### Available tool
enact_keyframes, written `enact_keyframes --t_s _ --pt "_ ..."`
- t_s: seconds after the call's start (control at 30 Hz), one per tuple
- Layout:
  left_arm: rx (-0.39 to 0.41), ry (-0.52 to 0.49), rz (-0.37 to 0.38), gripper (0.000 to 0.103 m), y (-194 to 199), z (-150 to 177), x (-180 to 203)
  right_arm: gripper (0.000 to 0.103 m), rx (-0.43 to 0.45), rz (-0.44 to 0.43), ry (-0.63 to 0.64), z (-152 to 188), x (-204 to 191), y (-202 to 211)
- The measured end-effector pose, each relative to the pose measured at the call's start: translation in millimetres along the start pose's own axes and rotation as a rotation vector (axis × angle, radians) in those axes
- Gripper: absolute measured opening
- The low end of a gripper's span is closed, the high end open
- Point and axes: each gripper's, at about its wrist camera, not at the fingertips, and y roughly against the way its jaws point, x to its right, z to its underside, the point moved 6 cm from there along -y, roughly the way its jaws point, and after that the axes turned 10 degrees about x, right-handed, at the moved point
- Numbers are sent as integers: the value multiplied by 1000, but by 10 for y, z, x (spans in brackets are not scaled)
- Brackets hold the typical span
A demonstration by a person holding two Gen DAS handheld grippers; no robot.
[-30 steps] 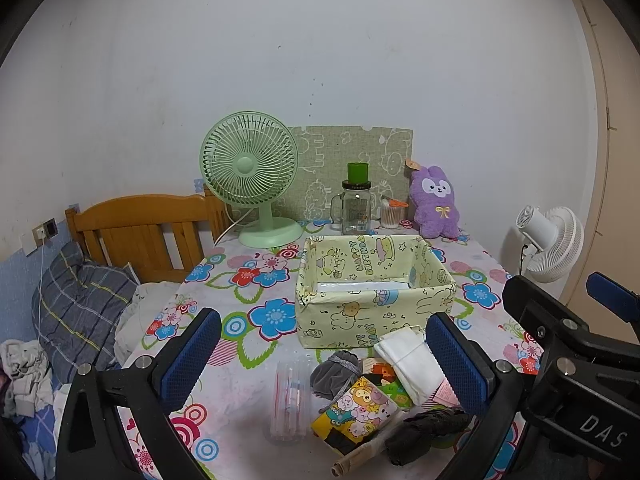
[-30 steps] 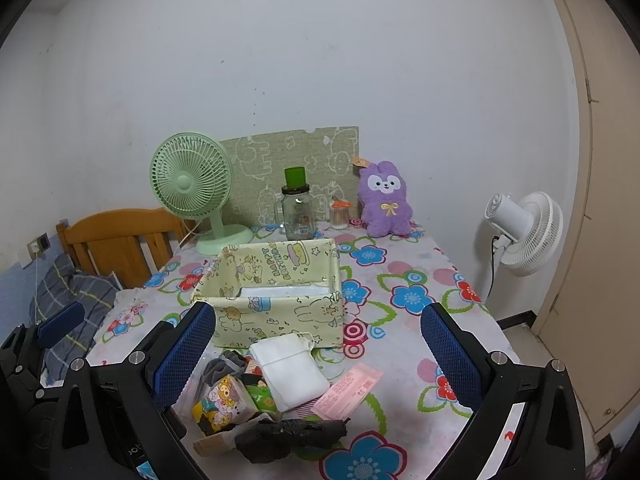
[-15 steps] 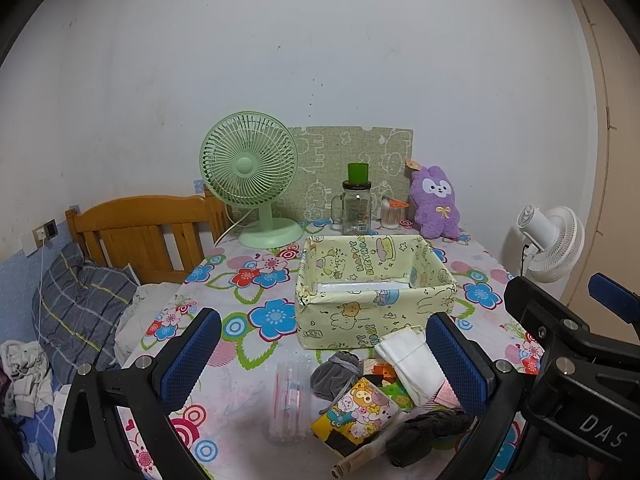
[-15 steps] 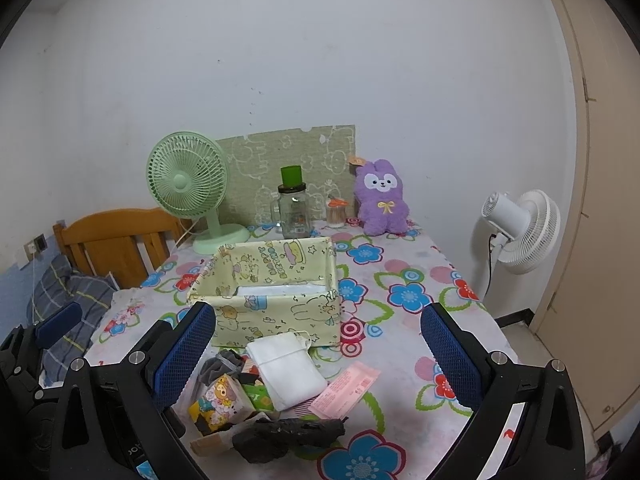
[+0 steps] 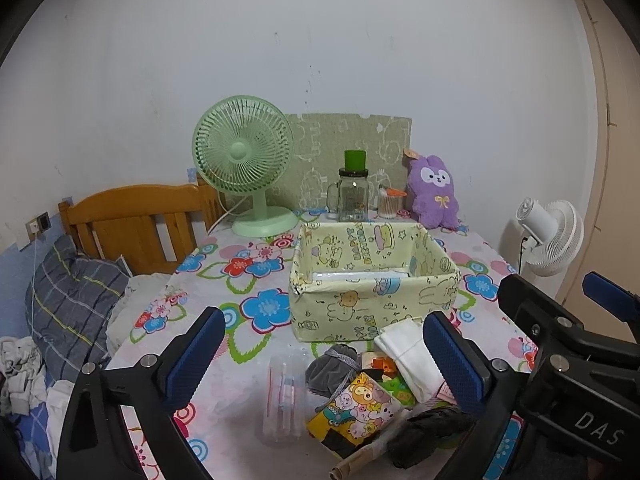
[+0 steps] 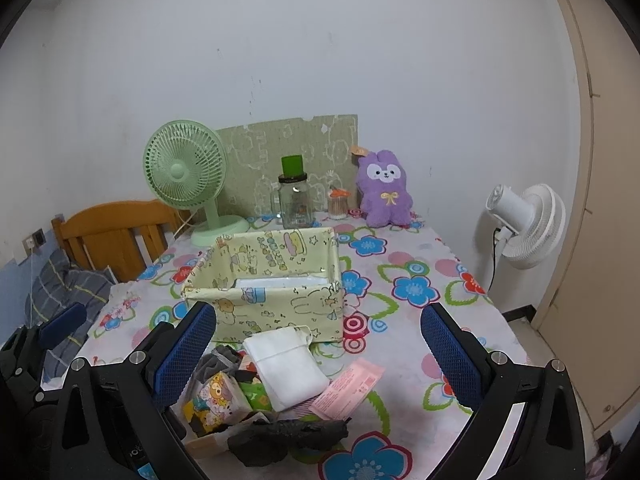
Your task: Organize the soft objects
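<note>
Both grippers hang above the near edge of the tabletop, the left gripper and the right gripper each with its blue pads spread wide and nothing between them. Neither touches anything yet, so I'd say the sorting has barely begun: this looks like the approach before a first pick.

Below them, along the near edge, lies the heap of soft things. A folded white cloth sits on top, just in front of the yellow fabric box, which stands near the middle of the tabletop with only something flat and pale on its bottom. Beside the cloth are a grey pouch, a cartoon-print pack, a pink packet and a crumpled black piece nearest the edge.

The white cloth seems the easiest first grab, being uppermost and closest to the box; the right gripper would need to drop, close across a fold, and lift it over the box's near wall. A clear plastic case lies left of the heap, and the pieces overlap, so one may drag another along.

At the far edge stand a green fan, a glass jar and a purple plush, well clear of the work.
</note>
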Motion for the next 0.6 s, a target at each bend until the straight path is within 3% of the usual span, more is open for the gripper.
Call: enact_keyframes --t_s 0.6 --pt "-102 -1 4 93 -377 347 -25 100 -99 -7 -11 373 -22 -419"
